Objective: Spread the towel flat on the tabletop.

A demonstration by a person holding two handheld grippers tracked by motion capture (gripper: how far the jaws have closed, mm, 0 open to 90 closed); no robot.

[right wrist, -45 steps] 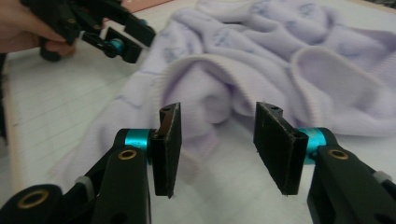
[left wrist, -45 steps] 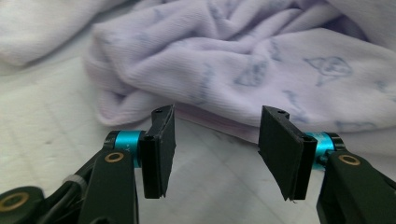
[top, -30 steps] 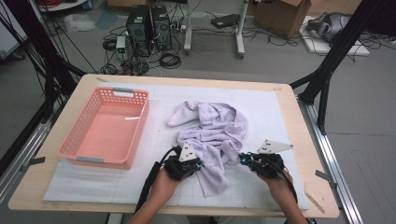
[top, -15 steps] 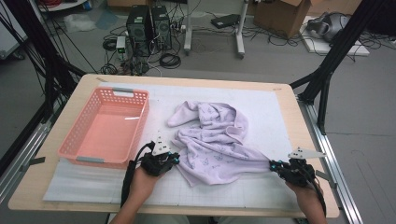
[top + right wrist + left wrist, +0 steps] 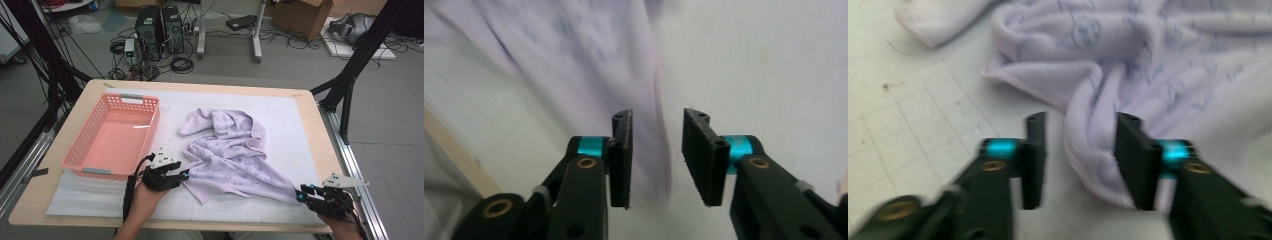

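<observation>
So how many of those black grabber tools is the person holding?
2. The left gripper sits at the lilac cloth's near-left edge, beside the pink basket; the right gripper is at the cloth's near-right corner.

Towel (image 5: 235, 160): pale lilac, small blue-grey print scattered across it. Basket (image 5: 80, 157): salmon pink lattice walls, grey handles. Mat (image 5: 295, 125) under both: white, faint grey grid. Counter (image 5: 327, 150): light wood edge. Left gripper (image 5: 1078, 150) and right gripper (image 5: 656, 155): black, with black fingers (image 5: 1035, 155) and turquoise collars.
</observation>
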